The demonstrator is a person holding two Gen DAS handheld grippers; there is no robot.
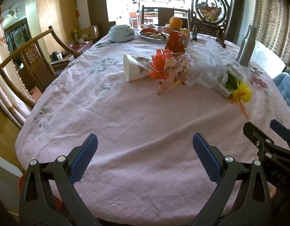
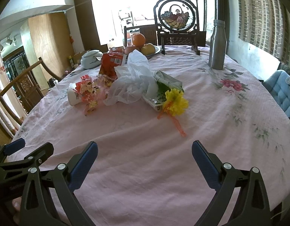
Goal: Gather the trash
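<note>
A pink cloth is covering the worktop [image 1: 126,122]. Mid-table, a white plastic bag [image 2: 131,82] is lying between a tipped paper cup [image 1: 133,67] and a yellow flower [image 2: 175,101]. The left gripper [image 1: 145,156] and right gripper [image 2: 145,160] are hovering near the front edge, fingers released, grasping nothing.

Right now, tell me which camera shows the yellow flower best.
The right wrist view. The yellow flower lies near the middle of the picture, unobstructed, its orange ribbon trailing toward the camera over the pink tablecloth. The left wrist view also shows the whole flower, but off toward the right edge and smaller.
</note>
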